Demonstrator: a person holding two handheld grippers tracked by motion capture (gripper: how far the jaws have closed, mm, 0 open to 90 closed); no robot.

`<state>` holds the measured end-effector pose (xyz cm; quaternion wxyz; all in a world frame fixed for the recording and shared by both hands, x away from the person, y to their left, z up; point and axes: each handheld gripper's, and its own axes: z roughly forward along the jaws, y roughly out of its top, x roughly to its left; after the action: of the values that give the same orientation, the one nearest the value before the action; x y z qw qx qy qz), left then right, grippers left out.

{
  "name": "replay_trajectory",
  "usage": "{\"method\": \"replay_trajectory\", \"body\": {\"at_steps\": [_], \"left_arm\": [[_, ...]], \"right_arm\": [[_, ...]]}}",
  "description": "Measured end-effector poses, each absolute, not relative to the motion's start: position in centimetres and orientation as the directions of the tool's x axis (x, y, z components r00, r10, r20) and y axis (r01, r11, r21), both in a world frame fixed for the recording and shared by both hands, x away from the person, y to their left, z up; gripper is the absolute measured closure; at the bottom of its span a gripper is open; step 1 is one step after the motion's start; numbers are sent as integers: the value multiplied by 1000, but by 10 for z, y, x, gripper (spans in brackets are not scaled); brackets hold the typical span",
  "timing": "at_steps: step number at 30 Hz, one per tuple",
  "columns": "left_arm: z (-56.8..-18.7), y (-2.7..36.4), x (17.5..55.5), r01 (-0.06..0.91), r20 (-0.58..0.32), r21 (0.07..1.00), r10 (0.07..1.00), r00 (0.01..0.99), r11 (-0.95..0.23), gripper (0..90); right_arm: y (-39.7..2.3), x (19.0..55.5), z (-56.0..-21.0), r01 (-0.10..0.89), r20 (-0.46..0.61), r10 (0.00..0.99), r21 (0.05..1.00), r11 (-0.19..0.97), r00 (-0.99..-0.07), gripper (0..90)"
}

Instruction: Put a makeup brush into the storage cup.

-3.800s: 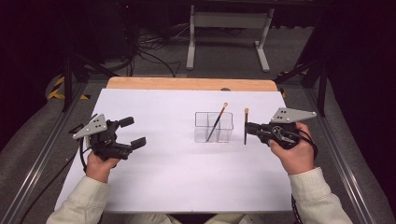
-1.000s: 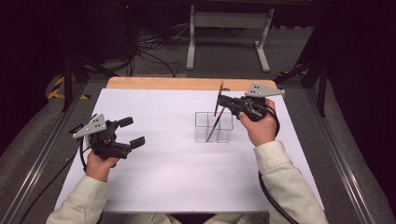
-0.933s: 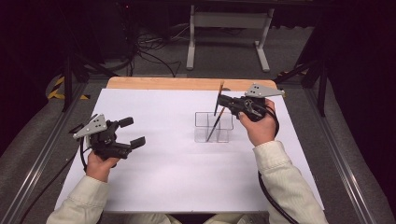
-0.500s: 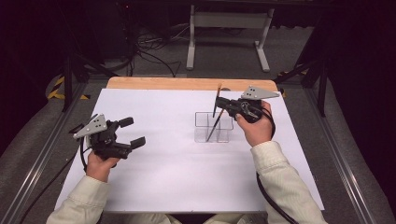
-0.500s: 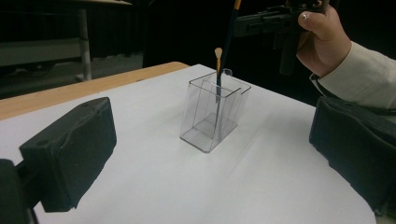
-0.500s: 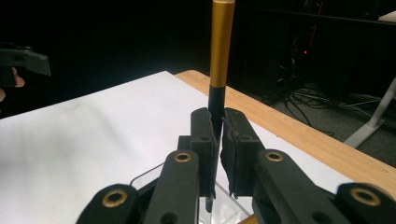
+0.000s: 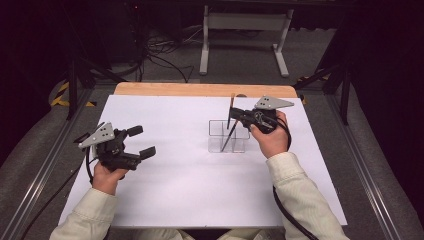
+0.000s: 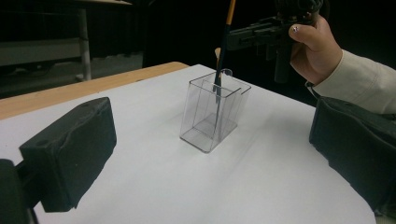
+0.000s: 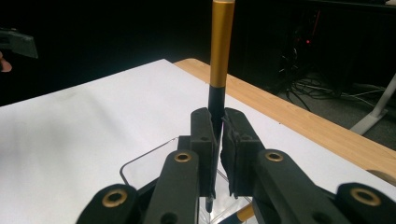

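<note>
Between my right gripper's (image 9: 215, 135) pads sits a black-and-gold brush (image 9: 219, 60), clamped tight, upright, tip down inside clear box (image 7: 227, 136) just below. Left gripper (image 7: 132, 142) w/ jaws apart, nothing held, well off.

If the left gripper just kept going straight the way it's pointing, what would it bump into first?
Probably the clear plastic holder: it stands ahead between the open jaws of the left gripper, with bare white table before it. Depth is hard to judge.

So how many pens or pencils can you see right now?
2. One pen is held upright in the right gripper above the clear holder; the other leans inside that holder. None seem hidden.
</note>
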<state>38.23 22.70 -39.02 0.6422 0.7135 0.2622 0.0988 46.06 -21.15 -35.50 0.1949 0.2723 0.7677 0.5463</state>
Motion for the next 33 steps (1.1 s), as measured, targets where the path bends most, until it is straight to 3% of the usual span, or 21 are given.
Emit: {"method": "replay_trajectory", "body": {"at_steps": [29,30,33], "left_arm": [[-390,228,382,246,-195,969,501,843,-36,15],[-390,228,382,247,-196,968,502,843,-36,15],[-390,227,382,246,-195,969,501,843,-37,15]], "right_arm": [[-206,464,-372,227,3,622,932,282,-783,830],[-206,464,-372,229,5,616,931,285,-788,802],[-206,463,-372,203,-24,626,936,289,-780,480]]}}
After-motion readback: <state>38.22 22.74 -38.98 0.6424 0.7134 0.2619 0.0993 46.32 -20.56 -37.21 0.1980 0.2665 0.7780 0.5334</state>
